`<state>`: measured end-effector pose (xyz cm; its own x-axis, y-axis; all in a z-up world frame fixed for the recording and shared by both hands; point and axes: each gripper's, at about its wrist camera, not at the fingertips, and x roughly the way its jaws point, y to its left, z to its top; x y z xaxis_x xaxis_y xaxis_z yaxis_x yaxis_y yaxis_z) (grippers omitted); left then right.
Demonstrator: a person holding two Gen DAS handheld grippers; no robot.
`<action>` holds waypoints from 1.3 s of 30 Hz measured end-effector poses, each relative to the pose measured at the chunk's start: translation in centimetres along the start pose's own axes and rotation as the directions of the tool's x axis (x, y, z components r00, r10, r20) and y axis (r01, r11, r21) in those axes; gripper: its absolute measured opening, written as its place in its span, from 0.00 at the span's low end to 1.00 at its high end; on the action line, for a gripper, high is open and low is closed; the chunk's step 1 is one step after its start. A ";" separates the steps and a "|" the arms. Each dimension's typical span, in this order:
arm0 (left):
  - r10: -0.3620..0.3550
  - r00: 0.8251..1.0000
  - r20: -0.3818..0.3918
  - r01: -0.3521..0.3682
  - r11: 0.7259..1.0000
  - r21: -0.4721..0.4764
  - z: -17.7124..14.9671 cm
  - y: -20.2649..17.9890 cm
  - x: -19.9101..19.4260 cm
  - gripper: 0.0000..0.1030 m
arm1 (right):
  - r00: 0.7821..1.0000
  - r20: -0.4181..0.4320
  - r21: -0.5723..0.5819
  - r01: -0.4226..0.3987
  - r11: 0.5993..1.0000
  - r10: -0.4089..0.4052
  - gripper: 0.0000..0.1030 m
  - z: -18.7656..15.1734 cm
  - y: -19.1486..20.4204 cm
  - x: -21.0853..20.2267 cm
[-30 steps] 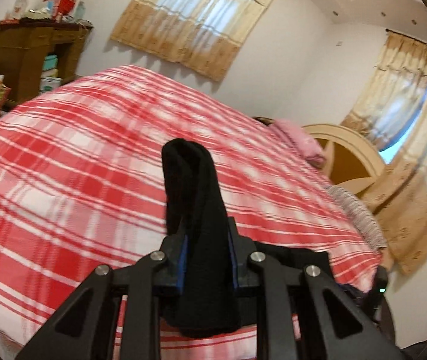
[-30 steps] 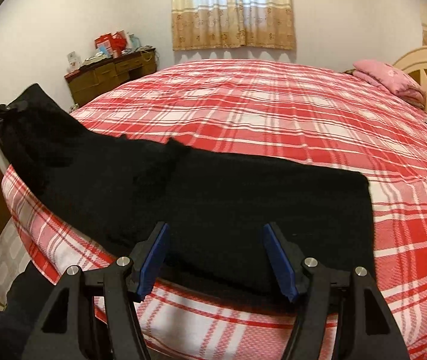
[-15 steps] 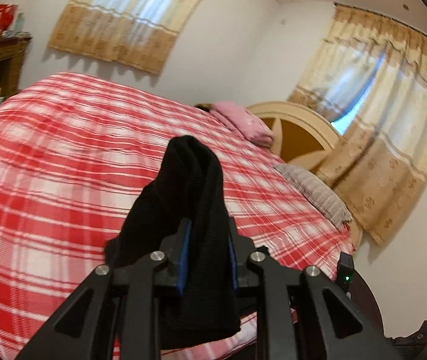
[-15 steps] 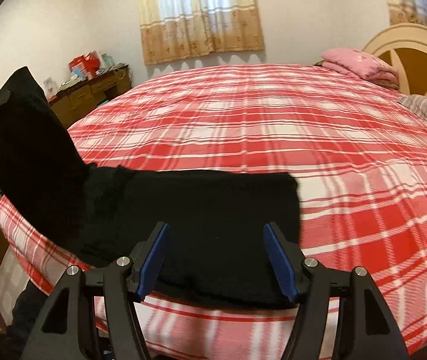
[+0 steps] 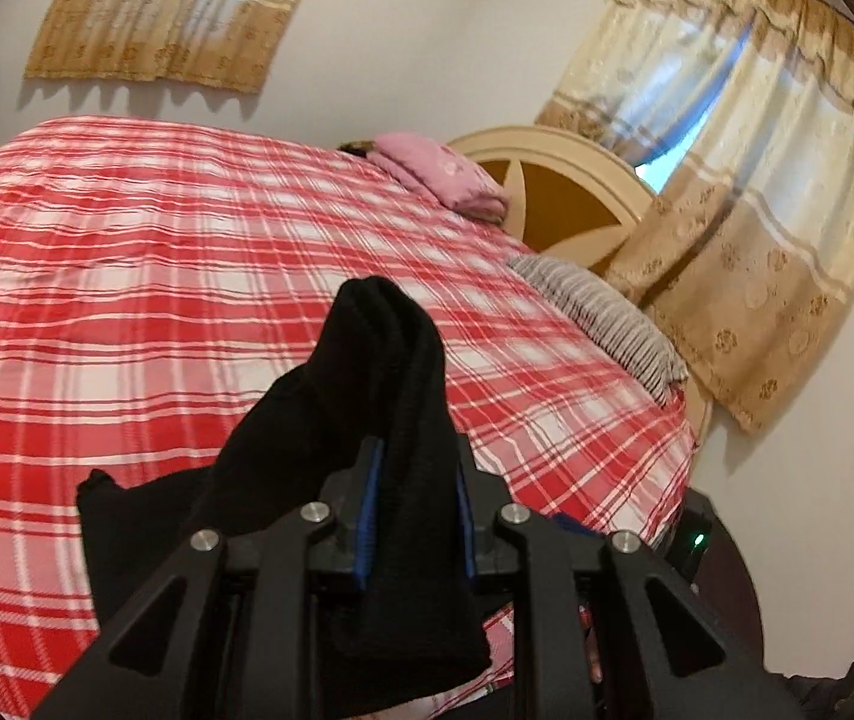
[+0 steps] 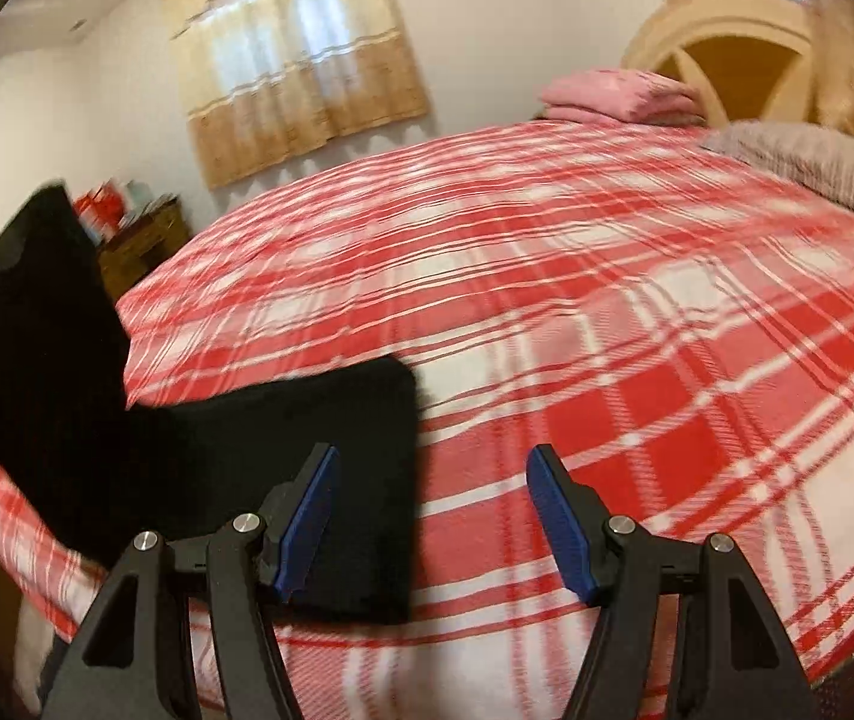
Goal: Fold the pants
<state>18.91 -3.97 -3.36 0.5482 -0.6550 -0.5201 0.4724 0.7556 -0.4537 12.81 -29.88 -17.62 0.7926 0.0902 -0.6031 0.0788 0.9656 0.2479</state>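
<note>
The black pants (image 6: 283, 456) lie on the red plaid bed (image 6: 607, 300) near its front edge. My left gripper (image 5: 415, 510) is shut on one end of the pants (image 5: 391, 396) and holds it raised above the bed; that lifted end shows at the far left of the right wrist view (image 6: 37, 312). My right gripper (image 6: 433, 516) is open and empty, low over the bed at the pants' right edge, its left finger over the black cloth and its right finger over the bedspread.
A pink folded blanket (image 5: 439, 174) and a grey striped pillow (image 5: 601, 312) lie by the cream headboard (image 5: 565, 180). A wooden dresser (image 6: 139, 246) stands left of the bed. Curtained windows (image 5: 745, 192) are behind.
My left gripper has carried the raised pants end to the right, over the rest of the garment. My right gripper has shifted right, off the middle of the pants to their right edge.
</note>
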 end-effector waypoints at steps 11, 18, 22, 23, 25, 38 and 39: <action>0.024 0.991 -0.128 -0.021 1.000 0.020 -2.3 -2.2 6.4 0.21 | 1.000 -0.011 0.053 0.003 0.999 -0.002 0.64 -0.3 -1.0 0.7; 0.044 0.981 -0.186 -0.039 0.999 0.035 -3.8 -3.6 9.4 0.21 | 1.000 -0.004 0.084 0.002 0.996 -0.002 0.64 -0.4 -1.5 0.5; 0.065 0.977 -0.205 -0.052 0.996 0.066 -5.0 -4.3 10.8 0.22 | 1.000 -0.003 0.083 0.002 0.997 -0.002 0.64 -0.4 -1.6 0.6; 0.068 0.974 -0.214 -0.053 0.996 0.075 -5.2 -4.4 11.2 0.24 | 1.000 -0.002 0.082 0.003 0.997 -0.002 0.64 -0.4 -1.6 0.6; 0.062 0.972 -0.226 -0.042 0.995 0.092 -5.6 -4.9 11.6 0.24 | 1.000 0.001 0.087 0.004 0.996 -0.004 0.64 -0.3 -1.8 0.6; 0.143 0.990 -0.009 -0.139 0.970 0.198 -5.6 -4.4 4.7 0.86 | 0.990 0.111 0.069 -0.093 0.993 0.085 0.64 0.2 -0.7 -2.1; 0.179 0.984 0.010 -0.177 0.965 0.195 -5.8 -3.5 4.2 0.89 | 0.987 0.114 0.037 -0.117 0.992 0.112 0.64 0.2 0.2 -2.3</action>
<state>15.53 -9.41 -8.11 0.6309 -0.5093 -0.5853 0.4932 0.8456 -0.2042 11.08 -29.95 -16.03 0.8601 0.1695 -0.4812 0.0077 0.9388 0.3445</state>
